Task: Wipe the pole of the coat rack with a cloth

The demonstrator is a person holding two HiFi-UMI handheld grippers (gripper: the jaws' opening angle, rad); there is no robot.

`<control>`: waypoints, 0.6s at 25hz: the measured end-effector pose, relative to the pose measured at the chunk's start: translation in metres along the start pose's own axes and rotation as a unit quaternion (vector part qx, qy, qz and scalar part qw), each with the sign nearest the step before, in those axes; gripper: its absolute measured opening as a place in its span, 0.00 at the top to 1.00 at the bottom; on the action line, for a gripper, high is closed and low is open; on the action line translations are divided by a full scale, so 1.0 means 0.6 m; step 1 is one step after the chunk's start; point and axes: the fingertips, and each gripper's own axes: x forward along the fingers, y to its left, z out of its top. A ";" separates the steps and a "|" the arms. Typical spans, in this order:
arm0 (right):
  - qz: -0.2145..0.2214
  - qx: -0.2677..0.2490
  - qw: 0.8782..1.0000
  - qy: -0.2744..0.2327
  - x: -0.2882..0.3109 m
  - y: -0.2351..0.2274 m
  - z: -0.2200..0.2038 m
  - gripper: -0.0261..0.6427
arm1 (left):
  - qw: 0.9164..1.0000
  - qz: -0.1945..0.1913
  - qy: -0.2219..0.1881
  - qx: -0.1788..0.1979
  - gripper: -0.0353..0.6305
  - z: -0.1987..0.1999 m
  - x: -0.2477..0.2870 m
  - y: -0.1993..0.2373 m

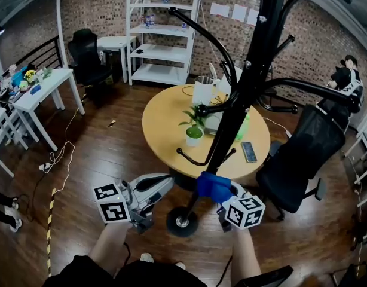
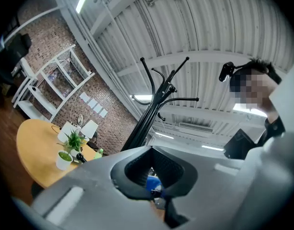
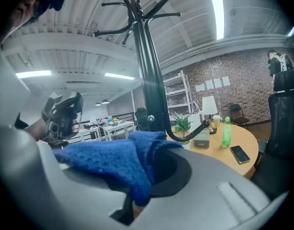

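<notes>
The black coat rack pole (image 1: 231, 118) rises from its round base (image 1: 182, 222) just in front of me, hooks branching off higher up. My right gripper (image 1: 218, 191) is shut on a blue cloth (image 1: 212, 185), which lies against the pole low down, a little above the base. In the right gripper view the cloth (image 3: 113, 162) drapes over the right gripper (image 3: 142, 178), with the pole (image 3: 149, 90) close behind it. My left gripper (image 1: 167, 183) sits left of the pole, shut and holding nothing. Its own view shows the left gripper (image 2: 156, 178), the pole (image 2: 147, 116) and a bit of blue beyond.
A round wooden table (image 1: 165, 124) stands right behind the rack with a potted plant (image 1: 194, 134), a white jug (image 1: 202, 90) and a phone (image 1: 248, 151) on it. A black office chair (image 1: 303, 154) is at the right. White shelves (image 1: 162, 34) and desks (image 1: 46, 88) stand further off.
</notes>
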 end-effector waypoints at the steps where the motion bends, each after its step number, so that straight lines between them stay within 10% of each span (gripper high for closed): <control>1: 0.002 0.000 1.000 -0.003 0.004 -0.002 0.002 0.92 | 1.000 0.000 0.003 -0.010 0.94 -0.010 -0.003 -0.006; 11: 0.036 -0.017 0.999 -0.012 0.022 0.002 0.016 0.92 | 0.997 0.050 0.050 -0.021 0.94 -0.080 -0.026 -0.025; 15: 0.028 -0.025 0.999 -0.017 0.016 0.005 0.022 0.92 | 0.994 0.019 0.072 -0.083 0.94 -0.125 -0.034 -0.068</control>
